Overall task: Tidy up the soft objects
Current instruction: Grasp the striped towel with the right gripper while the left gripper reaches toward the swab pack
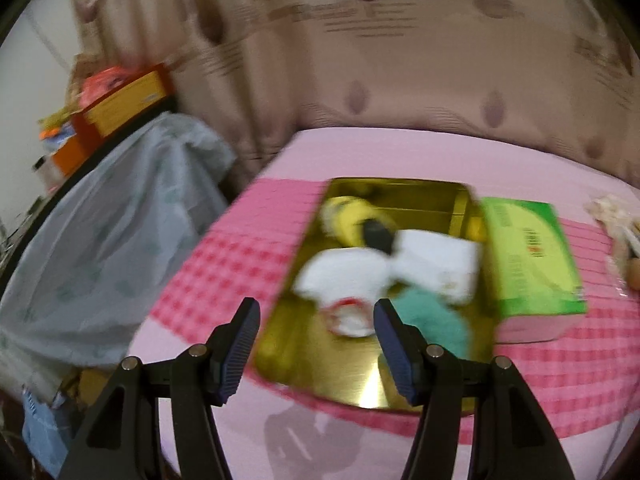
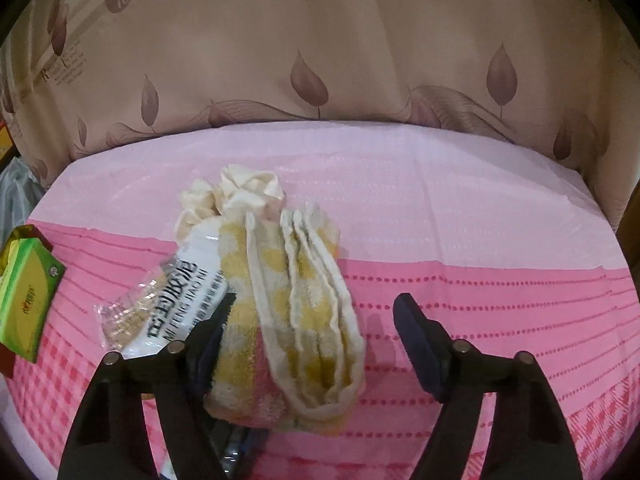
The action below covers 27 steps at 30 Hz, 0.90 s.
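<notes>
a: status, starting left of the gold tray [image 1: 360,384]?

b: the left gripper [image 1: 316,344] hangs over the tray's near-left corner, jaws spread, nothing between them. that view is blurred, so detail is limited.

a: contents of the tray?

b: four or five soft items appear to be inside. a yellow soft toy [image 1: 348,216] lies toward the tray's far end, with a dark part on its near side that cannot be identified. nearer than that, two white cloths [image 1: 344,276] sit side by side. a white item with a red ring [image 1: 350,314] lies just in front of the left cloth, and a teal cloth [image 1: 432,316] lies at the tray's near-right. judged from this, that part of the sorting is done.

a: right of the tray?

b: a green box [image 1: 528,256] rests against the tray's right wall, on the pink checked cloth [image 1: 224,276] covering the tabletop. it looks rigid, so probably not part of the job.

a: farther right?

b: well right of the tray lie the remaining items. a printed plastic packet [image 2: 176,300] sits nearest the box. a folded yellow-and-cream towel [image 2: 296,320] lies partly on the packet's right side, and a cream knotted cloth [image 2: 240,192] lies just behind the towel.

a: right gripper?

b: the right gripper [image 2: 312,316] is spread wide around the towel's near half. the left pad appears to be against the towel, the right pad well clear. no pinch yet.

a: remaining work?

b: at least the towel and the knotted cloth are outside the tray. estimate: over halfway.
</notes>
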{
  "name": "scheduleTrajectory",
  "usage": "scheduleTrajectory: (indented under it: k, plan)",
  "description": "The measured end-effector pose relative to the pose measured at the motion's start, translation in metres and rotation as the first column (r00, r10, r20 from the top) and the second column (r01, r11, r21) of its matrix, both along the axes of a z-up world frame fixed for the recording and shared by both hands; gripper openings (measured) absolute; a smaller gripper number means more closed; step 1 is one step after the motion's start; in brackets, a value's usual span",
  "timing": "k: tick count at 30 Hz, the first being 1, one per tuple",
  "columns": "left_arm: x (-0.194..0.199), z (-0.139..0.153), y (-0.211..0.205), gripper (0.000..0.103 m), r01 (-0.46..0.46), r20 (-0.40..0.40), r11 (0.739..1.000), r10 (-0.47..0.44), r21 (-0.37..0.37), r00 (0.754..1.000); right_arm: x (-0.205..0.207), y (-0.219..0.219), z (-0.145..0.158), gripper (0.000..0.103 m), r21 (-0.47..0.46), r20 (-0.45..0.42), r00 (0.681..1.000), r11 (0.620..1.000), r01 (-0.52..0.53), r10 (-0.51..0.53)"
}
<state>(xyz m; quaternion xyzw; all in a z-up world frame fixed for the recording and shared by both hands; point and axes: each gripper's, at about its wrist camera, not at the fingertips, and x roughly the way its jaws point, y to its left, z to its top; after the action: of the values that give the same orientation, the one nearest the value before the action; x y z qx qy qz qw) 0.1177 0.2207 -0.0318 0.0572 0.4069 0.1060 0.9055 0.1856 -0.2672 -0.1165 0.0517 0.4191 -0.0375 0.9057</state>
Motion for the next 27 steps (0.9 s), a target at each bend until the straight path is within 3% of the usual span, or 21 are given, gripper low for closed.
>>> scheduleTrajectory:
  k: [5,8,17,20,27]
  plan:
    - [0.016,0.001,-0.062,0.061,0.144,-0.007,0.99,-0.144,-0.001,0.99,-0.009,-0.012,-0.006,0.046,0.025,0.013,1.0,1.0,0.006,-0.007]
    - [0.026,-0.001,-0.106,0.061,0.245,-0.014,0.969,-0.245,-0.018,0.969,-0.019,-0.019,-0.007,0.031,0.045,0.026,0.999,0.999,0.019,-0.021]
    - [0.043,-0.018,-0.21,0.061,0.462,-0.043,0.879,-0.469,-0.116,0.882,-0.073,-0.035,-0.003,0.026,0.038,0.053,0.994,0.995,0.092,-0.094]
    - [0.047,-0.026,-0.242,0.061,0.535,-0.053,0.835,-0.545,-0.127,0.837,-0.086,-0.041,-0.006,0.026,0.035,0.057,0.991,0.992,0.119,-0.121]
    - [0.058,-0.045,-0.291,0.061,0.644,-0.114,0.754,-0.656,-0.129,0.746,-0.09,-0.054,-0.015,0.026,0.142,0.058,0.984,0.977,0.157,-0.167]
